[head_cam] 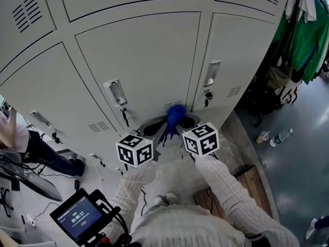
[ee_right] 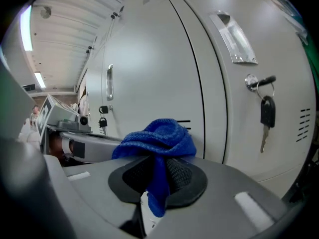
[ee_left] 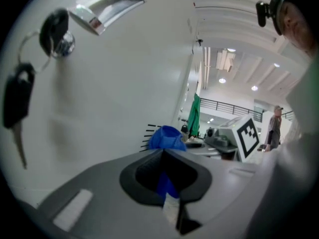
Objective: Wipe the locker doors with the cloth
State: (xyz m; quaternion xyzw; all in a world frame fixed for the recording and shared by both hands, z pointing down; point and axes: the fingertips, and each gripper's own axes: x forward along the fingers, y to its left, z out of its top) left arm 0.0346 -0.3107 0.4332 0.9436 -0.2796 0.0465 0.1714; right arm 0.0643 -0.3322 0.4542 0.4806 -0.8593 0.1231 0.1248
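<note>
**Both jaws clamped on the cloth, low on the locker front**

Right gripper: jaws closed on the blue cloth. One fold runs down between the black pads, and the rest is bunched over the tips.

Left gripper: jaws also closed, with a blue strip pinched between the pads. The bunch sits just past the tips.

Head view: the cloth is at centre frame between the two grippers. It is low on the middle locker door, just beside the vent slots. Cannot tell whether it touches the metal.

Doors: pale grey and plain. The middle door has a recessed handle with a dark key hanging under it. The right-hand door has its own handle and keys in the lock.

Room:
- Green garments hang at upper right.
- The grey floor at right carries a bottle and a cup.
- A wooden board lies at lower right.
- A small lit screen sits at lower left.
- A person is at the left edge.
</note>
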